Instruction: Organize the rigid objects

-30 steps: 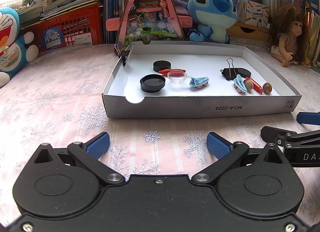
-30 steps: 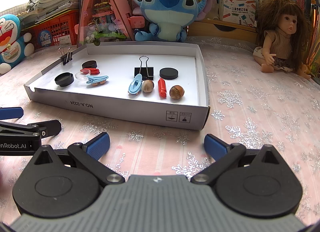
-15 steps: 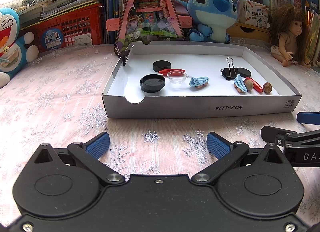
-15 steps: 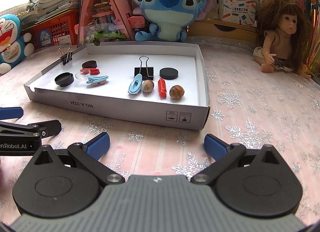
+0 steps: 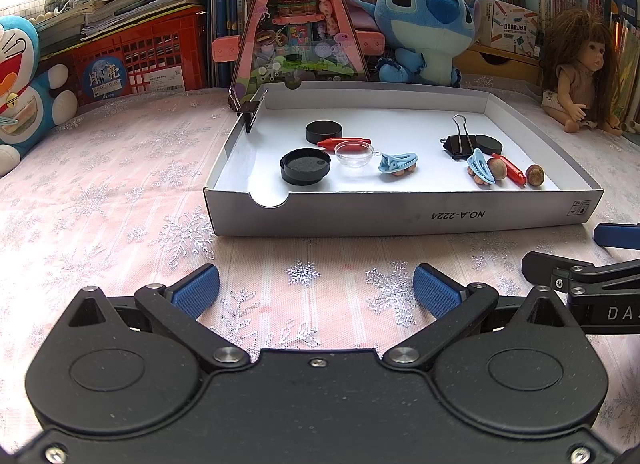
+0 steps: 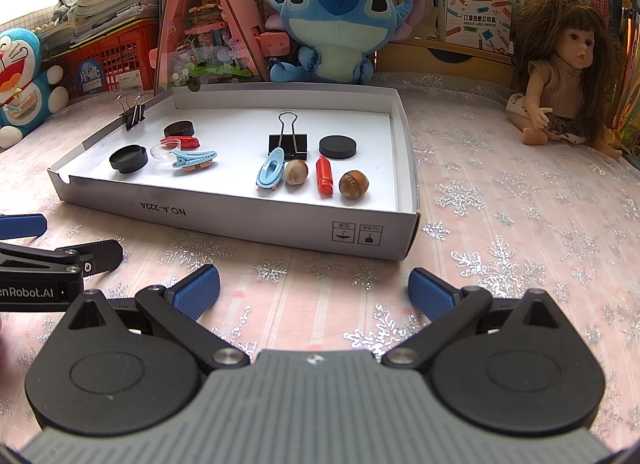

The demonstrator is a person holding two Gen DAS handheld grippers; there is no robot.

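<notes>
A shallow white cardboard tray [image 5: 400, 216] [image 6: 240, 220] lies on the pink snowflake cloth. On its left side lie a black lid [image 5: 305, 165], a black puck [image 5: 324, 132], a red piece [image 5: 344, 142], a clear dish [image 5: 355, 154] and a blue hair clip [image 5: 398, 163]. On its right side lie a binder clip [image 6: 288, 140], a black puck [image 6: 337, 147], a blue clip [image 6: 270, 173], two nuts [image 6: 296, 177] [image 6: 353, 184] and a red piece [image 6: 324, 176]. My left gripper [image 5: 316, 290] and right gripper [image 6: 313, 290] are open and empty, just in front of the tray.
Another binder clip [image 5: 250, 108] is clamped on the tray's left wall. Behind the tray stand a pink triangular toy house [image 5: 298, 24], a blue plush [image 6: 340, 20], a doll [image 6: 560, 76], a red crate [image 5: 132, 64] and books. A Doraemon plush [image 5: 20, 84] sits far left.
</notes>
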